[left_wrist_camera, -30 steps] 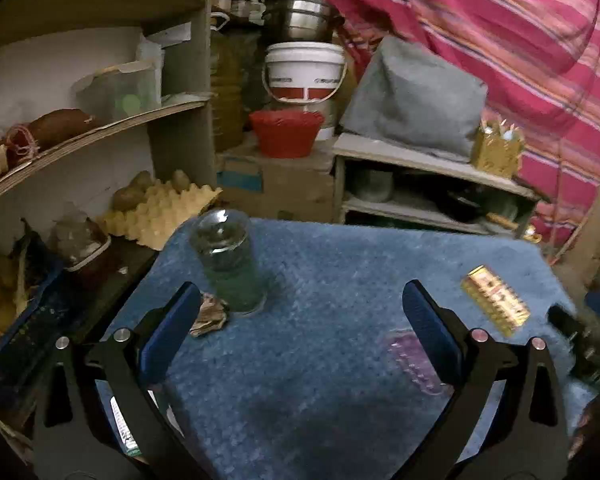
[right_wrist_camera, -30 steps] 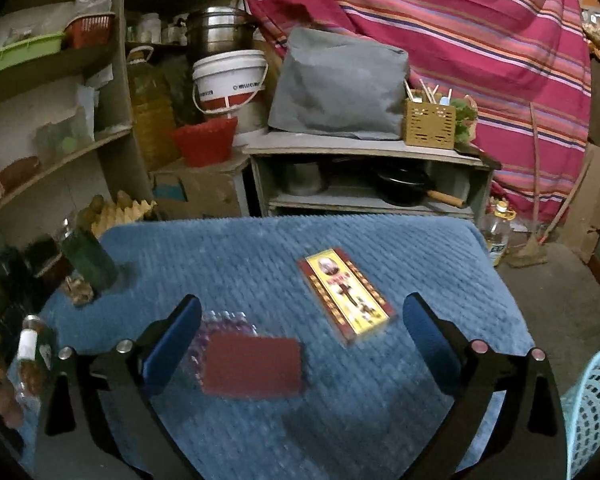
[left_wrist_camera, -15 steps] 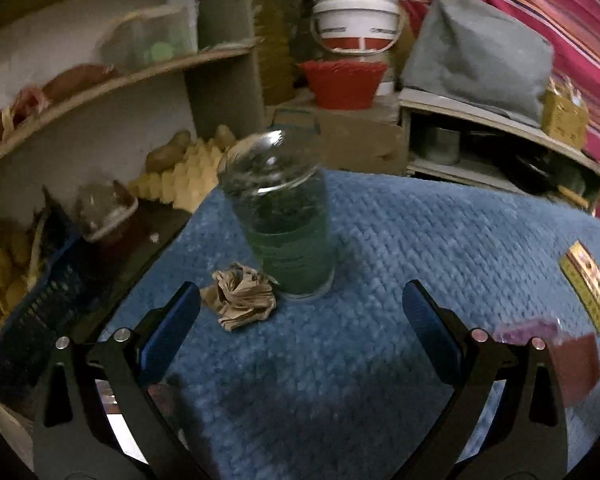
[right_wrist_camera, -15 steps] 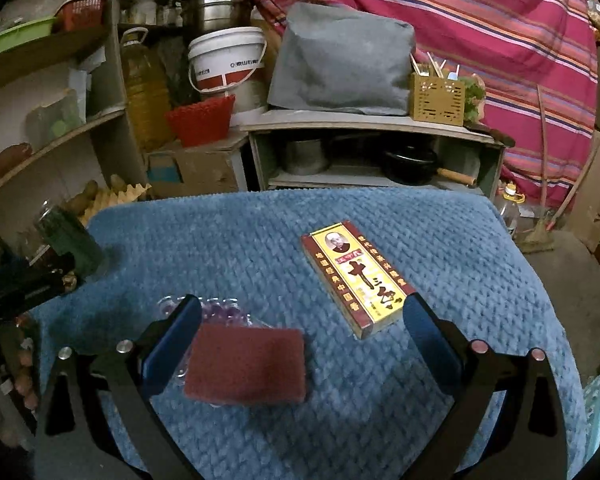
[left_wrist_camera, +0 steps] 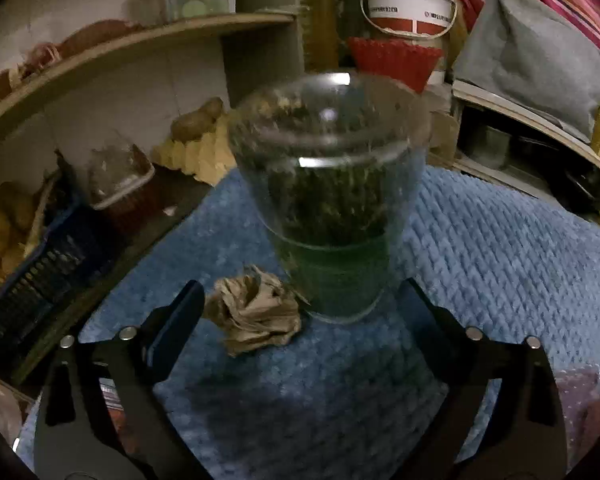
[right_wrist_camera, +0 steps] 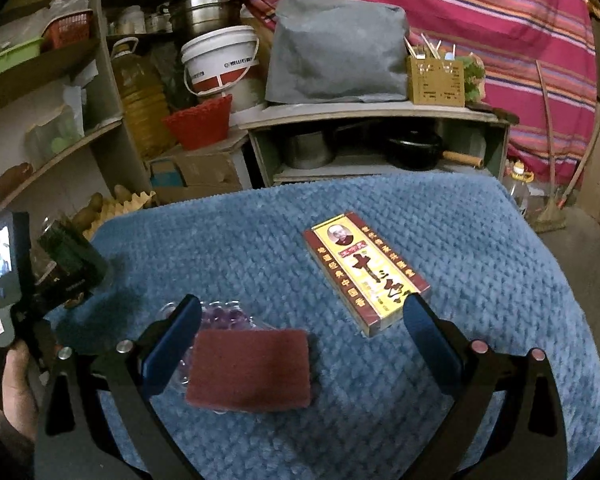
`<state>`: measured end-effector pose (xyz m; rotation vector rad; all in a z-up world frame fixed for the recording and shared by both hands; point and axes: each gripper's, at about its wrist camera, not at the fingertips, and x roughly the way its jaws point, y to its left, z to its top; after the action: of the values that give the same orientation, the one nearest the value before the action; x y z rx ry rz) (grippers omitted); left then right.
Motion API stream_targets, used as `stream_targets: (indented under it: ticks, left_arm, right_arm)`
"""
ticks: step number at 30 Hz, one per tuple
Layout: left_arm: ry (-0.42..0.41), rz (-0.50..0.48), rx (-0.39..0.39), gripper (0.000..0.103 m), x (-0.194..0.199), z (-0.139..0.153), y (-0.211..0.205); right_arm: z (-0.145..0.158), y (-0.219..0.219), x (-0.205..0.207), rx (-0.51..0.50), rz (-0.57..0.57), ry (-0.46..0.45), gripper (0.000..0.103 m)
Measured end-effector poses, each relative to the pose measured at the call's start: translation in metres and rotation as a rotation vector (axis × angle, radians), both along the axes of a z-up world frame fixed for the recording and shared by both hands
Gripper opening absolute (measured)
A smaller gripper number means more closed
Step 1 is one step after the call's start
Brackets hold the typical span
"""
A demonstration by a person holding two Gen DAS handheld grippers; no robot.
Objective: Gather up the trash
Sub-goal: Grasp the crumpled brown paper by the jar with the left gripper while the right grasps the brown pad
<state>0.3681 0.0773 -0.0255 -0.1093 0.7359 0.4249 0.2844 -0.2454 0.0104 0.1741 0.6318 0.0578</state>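
Observation:
A crumpled brown paper ball lies on the blue woven cloth, touching the left side of a clear glass jar with green contents. My left gripper is open, its fingers either side of the paper and the jar's base. My right gripper is open and empty over a dark red scouring pad that lies on a clear purple plastic piece. A yellow and red box lies just beyond the right finger. The left gripper's body with its screen shows at the far left.
Shelves with sweet potatoes, an egg tray and a dark crate stand left of the table. Behind are a white bucket, a red basket and a low shelf with a grey cover.
My left gripper has moved forward towards the jar and the paper ball, which now sit between its fingers. My right gripper has crept slightly forward over the pad.

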Motion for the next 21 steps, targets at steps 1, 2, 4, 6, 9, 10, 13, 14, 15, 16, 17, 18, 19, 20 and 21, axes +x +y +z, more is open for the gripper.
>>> stream_targets:
  ticks: [1,2,4,6,9,10,13,14,15,16,17,18,19,20,21]
  left_arm:
    - [0.003,-0.006,-0.004,0.089,0.000,-0.001,-0.001]
    - [0.006,-0.012,-0.006,0.084,0.001,-0.002,-0.002]
    - [0.011,-0.015,-0.006,0.081,0.002,-0.003,-0.002]
    - [0.008,-0.012,-0.021,0.077,0.001,-0.003,0.000]
    - [0.012,-0.013,-0.031,0.069,-0.003,-0.004,0.003]
    - [0.015,-0.013,-0.036,0.066,-0.004,-0.004,0.003]
    - [0.019,-0.017,-0.054,0.058,-0.010,-0.003,0.003]
    - [0.017,-0.017,-0.059,0.055,-0.011,-0.003,0.004]
    - [0.017,-0.015,-0.064,0.050,-0.012,-0.002,0.006]
    - [0.018,-0.010,-0.066,0.047,-0.013,-0.002,0.007]
    - [0.019,-0.006,-0.068,0.041,-0.015,-0.003,0.009]
    - [0.020,-0.004,-0.073,0.038,-0.016,-0.003,0.009]
    - [0.020,-0.004,-0.077,0.036,-0.017,-0.003,0.011]
    - [0.019,-0.004,-0.080,0.033,-0.018,-0.002,0.012]
    - [0.019,-0.005,-0.083,0.029,-0.019,-0.002,0.012]
  right_arm:
    - [-0.001,0.001,0.000,-0.002,0.000,0.003,0.098]
    - [-0.002,0.001,0.001,-0.004,0.000,0.003,0.098]
    - [-0.002,0.001,0.000,-0.011,0.002,0.002,0.098]
    - [-0.002,0.001,-0.001,-0.013,-0.001,-0.001,0.098]
    - [-0.004,0.000,0.000,-0.006,-0.002,0.004,0.098]
    - [-0.004,-0.001,0.001,-0.006,-0.002,0.006,0.098]
    - [-0.004,0.000,0.001,-0.012,0.000,0.005,0.098]
    - [-0.004,0.000,0.001,-0.014,0.000,0.004,0.098]
    - [-0.004,0.000,0.001,-0.019,0.001,0.002,0.098]
    - [-0.004,0.000,0.001,-0.023,0.002,0.000,0.098]
    - [-0.004,0.001,0.000,-0.025,0.003,-0.001,0.098]
    - [-0.004,0.000,0.000,-0.025,0.004,-0.002,0.098]
    - [-0.004,0.001,0.000,-0.024,0.004,-0.001,0.098]
    - [-0.005,0.001,0.000,-0.023,0.003,-0.001,0.098]
    - [-0.004,0.001,0.000,-0.024,0.002,-0.002,0.098]
